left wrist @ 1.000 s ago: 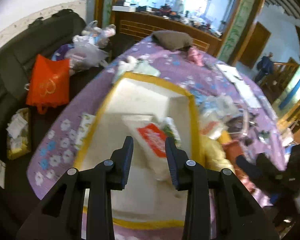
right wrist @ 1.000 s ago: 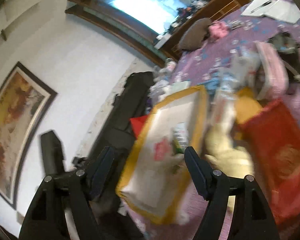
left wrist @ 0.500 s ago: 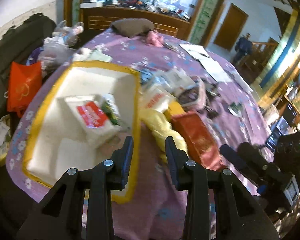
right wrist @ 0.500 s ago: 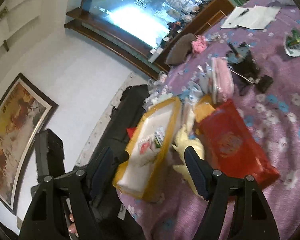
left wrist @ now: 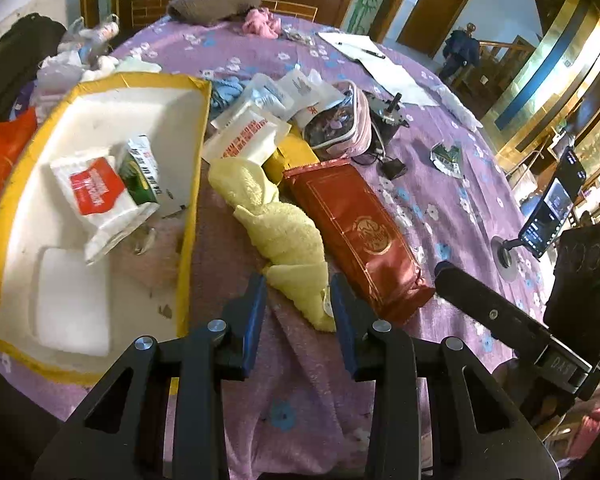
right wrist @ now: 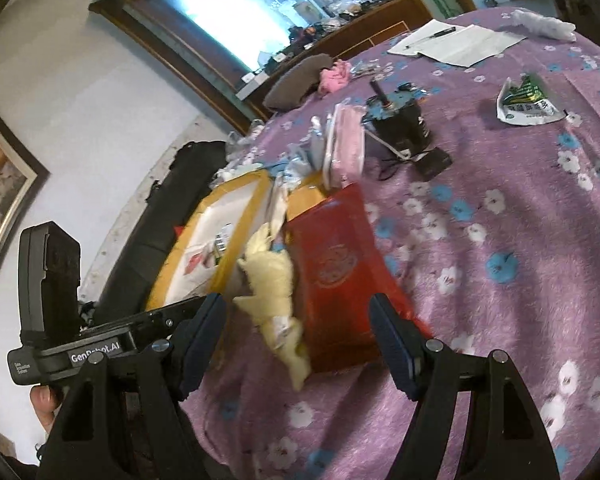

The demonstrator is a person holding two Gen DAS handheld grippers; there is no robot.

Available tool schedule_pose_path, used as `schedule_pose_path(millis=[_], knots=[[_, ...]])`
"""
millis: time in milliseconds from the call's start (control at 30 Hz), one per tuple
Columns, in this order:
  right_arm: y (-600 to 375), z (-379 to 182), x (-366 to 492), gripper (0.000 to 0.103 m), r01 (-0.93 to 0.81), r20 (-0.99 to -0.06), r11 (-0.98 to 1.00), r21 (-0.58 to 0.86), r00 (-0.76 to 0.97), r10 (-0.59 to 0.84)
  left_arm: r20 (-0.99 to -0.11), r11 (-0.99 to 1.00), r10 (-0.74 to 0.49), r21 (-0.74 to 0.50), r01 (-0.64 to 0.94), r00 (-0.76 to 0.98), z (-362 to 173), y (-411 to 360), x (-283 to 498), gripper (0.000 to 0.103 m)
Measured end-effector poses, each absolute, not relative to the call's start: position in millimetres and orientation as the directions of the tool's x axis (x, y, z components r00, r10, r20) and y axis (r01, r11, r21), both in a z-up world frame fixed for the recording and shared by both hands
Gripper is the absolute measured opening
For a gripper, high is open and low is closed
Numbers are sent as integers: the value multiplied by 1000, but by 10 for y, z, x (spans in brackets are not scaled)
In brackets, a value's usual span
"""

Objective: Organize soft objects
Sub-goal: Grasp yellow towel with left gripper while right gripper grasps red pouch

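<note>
Between the spread fingers of the left gripper (left wrist: pixel 297 304) lies the near tip of a crumpled yellow towel (left wrist: pixel 278 232), unpinched, on the purple flowered tabletop (left wrist: pixel 440 208). Crowding it: a red foil bag (left wrist: pixel 352 232) right, a yellow-rimmed white foam tray (left wrist: pixel 188 208) left. Right gripper (right wrist: pixel 296 332) fingers gape empty.

The left hand-held gripper (left wrist: pixel 298 300) is swinging away from over the yellow-edged foam tray (left wrist: pixel 188 216) and is now hanging over the near end of the yellow towel (left wrist: pixel 288 240), which lies between its parted fingers. The right hand-held gripper (right wrist: pixel 296 320) is dropping closer to the worktop (right wrist: pixel 500 220), framing that towel and the red packet (right wrist: pixel 332 276).
</note>
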State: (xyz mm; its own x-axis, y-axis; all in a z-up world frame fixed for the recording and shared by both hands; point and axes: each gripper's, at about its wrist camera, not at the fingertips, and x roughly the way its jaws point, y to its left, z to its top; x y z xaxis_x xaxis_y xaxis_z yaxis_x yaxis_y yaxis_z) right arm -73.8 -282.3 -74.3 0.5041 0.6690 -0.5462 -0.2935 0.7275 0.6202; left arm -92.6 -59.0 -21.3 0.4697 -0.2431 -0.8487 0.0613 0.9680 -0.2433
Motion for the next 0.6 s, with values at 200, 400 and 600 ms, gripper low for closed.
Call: schedule_pose_path(millis=[200, 400, 600], knots=[[-2735, -709, -468, 74, -295, -616, 785, 544, 495, 613, -879, 974, -222, -221, 53, 422, -372, -654, -656, 32], [-2557, -843, -226, 74, -307, -672, 801, 514, 437, 598, -901, 976, -214, -211, 51, 377, -533, -721, -446, 33], [-2594, -990, -246, 73, -279, -689, 806, 522, 418, 592, -909, 978, -206, -197, 62, 363, -591, -758, -353, 41]])
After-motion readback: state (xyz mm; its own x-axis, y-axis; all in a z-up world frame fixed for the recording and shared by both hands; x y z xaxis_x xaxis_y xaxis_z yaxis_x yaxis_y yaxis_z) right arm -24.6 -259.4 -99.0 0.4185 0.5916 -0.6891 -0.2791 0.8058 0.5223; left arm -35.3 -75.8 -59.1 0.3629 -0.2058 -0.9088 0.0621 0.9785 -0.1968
